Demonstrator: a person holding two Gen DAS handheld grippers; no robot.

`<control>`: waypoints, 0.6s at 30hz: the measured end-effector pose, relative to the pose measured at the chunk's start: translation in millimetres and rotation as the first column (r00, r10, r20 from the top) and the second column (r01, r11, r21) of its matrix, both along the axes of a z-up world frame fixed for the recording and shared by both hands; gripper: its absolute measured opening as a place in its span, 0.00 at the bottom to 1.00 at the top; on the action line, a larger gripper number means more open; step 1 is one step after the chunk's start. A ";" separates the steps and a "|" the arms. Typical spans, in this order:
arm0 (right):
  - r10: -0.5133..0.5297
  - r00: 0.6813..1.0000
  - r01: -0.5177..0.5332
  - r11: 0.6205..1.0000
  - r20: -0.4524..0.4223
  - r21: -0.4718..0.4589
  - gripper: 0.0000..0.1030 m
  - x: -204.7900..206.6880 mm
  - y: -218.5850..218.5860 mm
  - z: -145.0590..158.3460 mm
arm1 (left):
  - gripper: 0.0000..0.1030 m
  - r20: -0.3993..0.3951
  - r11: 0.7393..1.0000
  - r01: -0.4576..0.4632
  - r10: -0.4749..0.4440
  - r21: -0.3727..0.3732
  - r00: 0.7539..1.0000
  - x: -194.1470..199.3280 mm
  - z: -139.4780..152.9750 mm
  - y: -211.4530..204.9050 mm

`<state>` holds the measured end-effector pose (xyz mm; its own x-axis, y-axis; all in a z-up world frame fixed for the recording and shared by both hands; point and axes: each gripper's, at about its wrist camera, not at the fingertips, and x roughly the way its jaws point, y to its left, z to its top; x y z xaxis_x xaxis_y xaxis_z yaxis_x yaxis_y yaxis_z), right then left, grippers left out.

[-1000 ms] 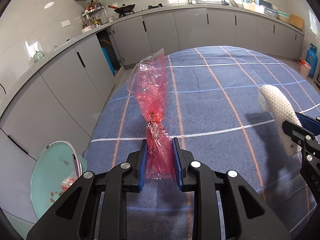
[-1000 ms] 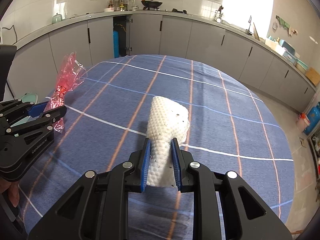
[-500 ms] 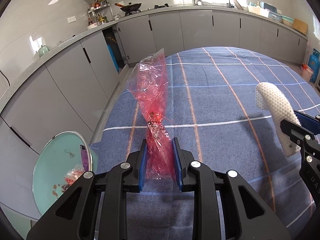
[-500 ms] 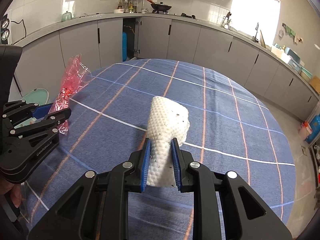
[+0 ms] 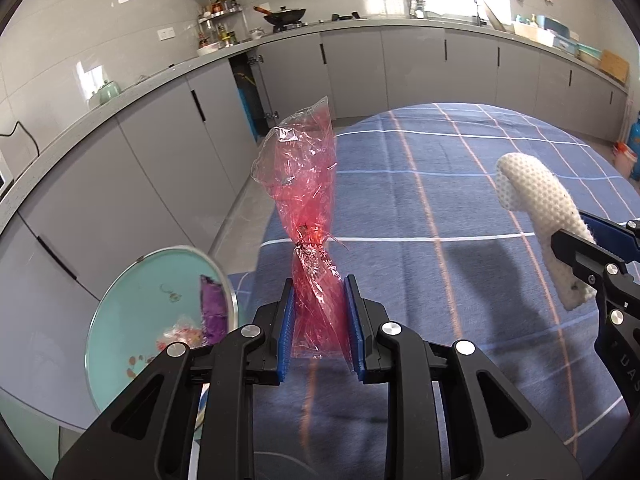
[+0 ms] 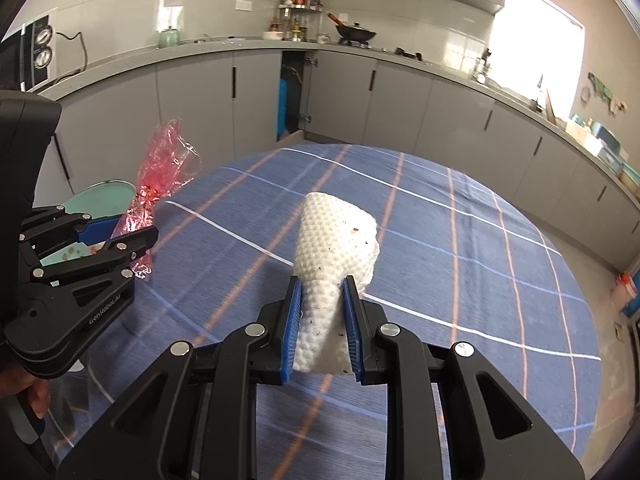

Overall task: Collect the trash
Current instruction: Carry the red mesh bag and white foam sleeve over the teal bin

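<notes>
Left wrist view: our left gripper (image 5: 319, 312) is clamped on a red plastic wrapper (image 5: 308, 216), held up over the edge of the table (image 5: 460, 184) with its blue checked cloth. Down to the left sits a pale green bin (image 5: 132, 320) with scraps inside. Our right gripper (image 6: 322, 316) pinches a crumpled white paper towel (image 6: 336, 240) above the table, well apart from the wrapper.
</notes>
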<state>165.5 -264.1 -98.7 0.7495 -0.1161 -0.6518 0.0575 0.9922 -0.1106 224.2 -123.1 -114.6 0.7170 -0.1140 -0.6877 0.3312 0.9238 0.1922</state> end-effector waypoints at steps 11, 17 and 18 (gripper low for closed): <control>0.068 0.998 -0.068 0.998 0.015 -0.001 0.21 10.3 35.5 1.8 | 0.24 0.006 0.998 -0.062 0.062 -0.002 0.998 0.3 1.1 37.7; 0.110 0.994 -0.110 0.994 0.024 -0.003 0.21 15.0 54.6 2.6 | 0.24 0.011 0.995 -0.102 0.102 -0.001 0.995 1.5 2.1 60.2; 0.119 0.993 -0.119 0.993 0.026 -0.003 0.21 15.9 58.0 3.0 | 0.24 0.010 0.994 -0.107 0.107 0.000 0.994 1.8 1.7 63.4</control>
<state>181.4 -206.1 -95.7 0.7744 -0.0258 -0.6321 -0.0580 0.9921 -0.1116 225.9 -59.7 -112.8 0.7320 -0.0360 -0.6803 0.2285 0.9537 0.1954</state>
